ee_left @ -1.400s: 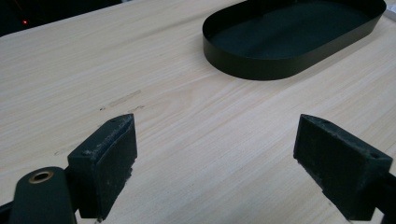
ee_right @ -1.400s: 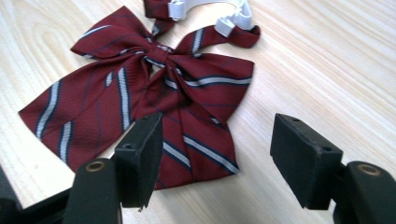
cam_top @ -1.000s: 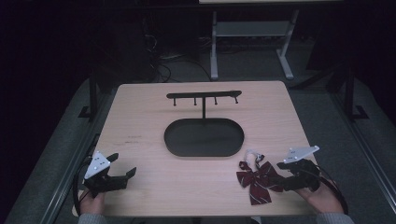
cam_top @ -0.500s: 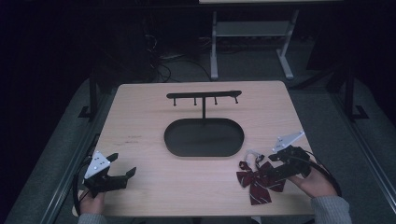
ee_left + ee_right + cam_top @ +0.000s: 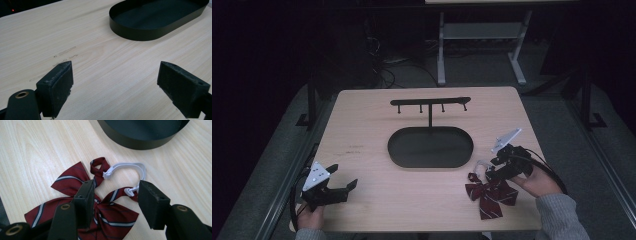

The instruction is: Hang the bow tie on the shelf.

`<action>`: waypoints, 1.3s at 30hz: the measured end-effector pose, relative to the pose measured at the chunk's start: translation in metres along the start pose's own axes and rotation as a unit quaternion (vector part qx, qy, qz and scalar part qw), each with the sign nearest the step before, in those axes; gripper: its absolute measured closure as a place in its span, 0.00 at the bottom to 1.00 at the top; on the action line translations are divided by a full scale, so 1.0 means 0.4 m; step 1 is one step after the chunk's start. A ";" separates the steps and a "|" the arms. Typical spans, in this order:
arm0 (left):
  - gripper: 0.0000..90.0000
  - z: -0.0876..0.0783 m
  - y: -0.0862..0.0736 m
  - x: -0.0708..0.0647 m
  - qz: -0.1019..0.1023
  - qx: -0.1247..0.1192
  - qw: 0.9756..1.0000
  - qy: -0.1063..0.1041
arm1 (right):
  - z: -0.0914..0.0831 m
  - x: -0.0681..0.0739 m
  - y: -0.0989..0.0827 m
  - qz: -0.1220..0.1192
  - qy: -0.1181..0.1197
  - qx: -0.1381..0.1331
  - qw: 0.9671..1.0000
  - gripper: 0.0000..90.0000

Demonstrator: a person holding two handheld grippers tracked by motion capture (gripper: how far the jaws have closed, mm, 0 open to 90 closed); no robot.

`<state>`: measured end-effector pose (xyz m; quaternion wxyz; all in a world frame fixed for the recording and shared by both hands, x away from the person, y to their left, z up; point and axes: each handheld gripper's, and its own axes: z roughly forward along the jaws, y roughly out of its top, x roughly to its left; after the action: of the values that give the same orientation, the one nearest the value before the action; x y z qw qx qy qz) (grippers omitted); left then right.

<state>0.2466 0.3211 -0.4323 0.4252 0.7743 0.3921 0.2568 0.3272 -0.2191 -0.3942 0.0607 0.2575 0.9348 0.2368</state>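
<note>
Bow tie (image 5: 82,195), dark red with pale stripes, is lying flat on the wooden table (image 5: 362,125) near its front right edge, and its white elastic loop (image 5: 130,168) is curling away from it toward the tray. The right gripper (image 5: 493,167) is hanging just over the knot; its jaws have just been closing, but in the right gripper view they are standing on either side of the knot and are not pressing on anything yet. So the step in hand is looking like the reach for a pick-up. The left gripper (image 5: 343,188) is resting at the front left of the table with its jaws wide apart and nothing between them. Farther off, the black oval tray (image 5: 430,146) is sitting in the middle, and behind it the stand with its row of pegs (image 5: 430,104) is rising. The next move is probably asking the right gripper to come down, close on the knot or the loop, and then lift it toward a peg.
</note>
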 end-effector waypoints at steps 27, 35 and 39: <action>0.15 0.001 0.002 0.000 0.001 -0.002 1.000 -0.004 | 0.126 -0.094 0.096 0.007 -0.002 0.118 0.993 0.69; 0.15 0.001 0.001 0.001 0.000 -0.002 1.000 -0.004 | 0.159 -0.102 0.105 0.006 -0.001 0.148 0.989 0.78; 0.15 0.001 0.001 0.001 0.001 -0.002 1.000 -0.004 | 0.170 -0.102 0.106 0.007 0.000 0.157 0.988 0.82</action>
<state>0.2473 0.3211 -0.4319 0.4281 0.7749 0.3891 0.2547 0.3975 -0.1799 -0.4343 0.0178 0.2700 0.9587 0.0874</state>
